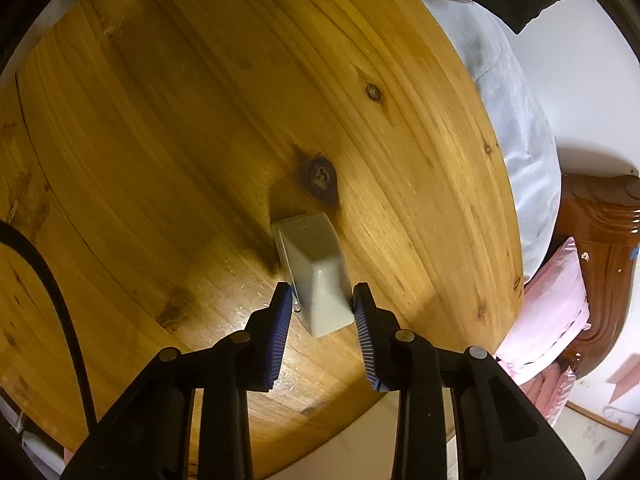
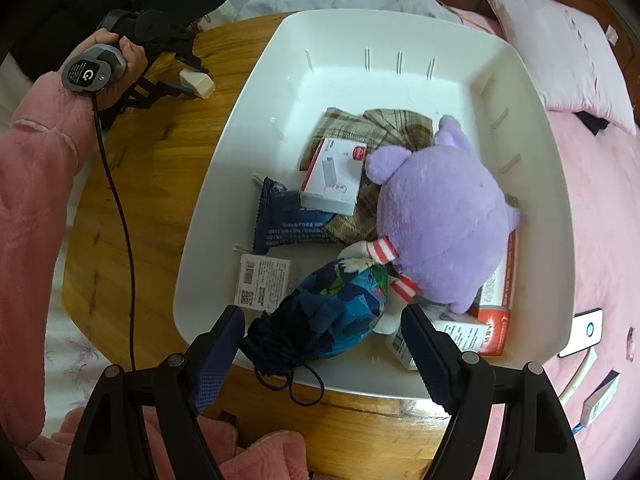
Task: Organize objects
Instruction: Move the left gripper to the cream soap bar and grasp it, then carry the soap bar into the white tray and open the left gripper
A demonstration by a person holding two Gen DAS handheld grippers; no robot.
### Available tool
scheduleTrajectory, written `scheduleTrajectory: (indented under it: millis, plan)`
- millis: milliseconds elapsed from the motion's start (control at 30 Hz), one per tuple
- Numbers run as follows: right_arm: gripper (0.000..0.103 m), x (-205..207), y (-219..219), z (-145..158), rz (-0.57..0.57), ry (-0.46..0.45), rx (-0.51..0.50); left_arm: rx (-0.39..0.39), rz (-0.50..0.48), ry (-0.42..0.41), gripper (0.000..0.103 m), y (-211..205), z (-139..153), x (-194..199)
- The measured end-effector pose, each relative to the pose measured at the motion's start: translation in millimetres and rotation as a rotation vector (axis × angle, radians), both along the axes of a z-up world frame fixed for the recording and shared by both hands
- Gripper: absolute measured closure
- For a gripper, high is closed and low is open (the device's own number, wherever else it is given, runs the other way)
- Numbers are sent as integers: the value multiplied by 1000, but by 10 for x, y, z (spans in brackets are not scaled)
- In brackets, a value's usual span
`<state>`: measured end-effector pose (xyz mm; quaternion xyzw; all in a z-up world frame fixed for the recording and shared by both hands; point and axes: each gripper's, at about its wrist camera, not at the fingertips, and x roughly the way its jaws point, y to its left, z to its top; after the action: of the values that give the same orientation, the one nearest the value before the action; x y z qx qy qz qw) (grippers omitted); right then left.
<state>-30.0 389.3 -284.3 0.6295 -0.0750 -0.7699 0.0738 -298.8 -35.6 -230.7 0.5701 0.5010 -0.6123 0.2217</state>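
On the bare wooden table [image 1: 200, 120], near its edge and well apart from the white bin [image 2: 532, 184], we pinch the small white charger block [image 1: 316, 268] across its flat sides with the left gripper [image 1: 320, 312], judging it light, rigid and slippery, while the right gripper [image 2: 322, 344] gapes empty.

A pink pillow [image 2: 560, 44] lies on the pink bed [image 2: 600, 208] beside the round wooden table [image 2: 160, 160].
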Motion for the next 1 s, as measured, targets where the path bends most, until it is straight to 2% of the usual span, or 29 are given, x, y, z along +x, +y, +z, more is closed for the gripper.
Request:
scheduleTrajectory:
  millis: [400, 867, 1000]
  plan:
    - [22, -34, 45, 18, -12, 16, -5, -26, -30, 1, 75, 43, 80, 81]
    - [22, -76, 118, 82, -52, 74, -37, -60, -127, -7, 75, 183, 402, 459]
    - [22, -43, 148, 124, -66, 99, -38, -90, -170, -17, 75, 268, 505, 566]
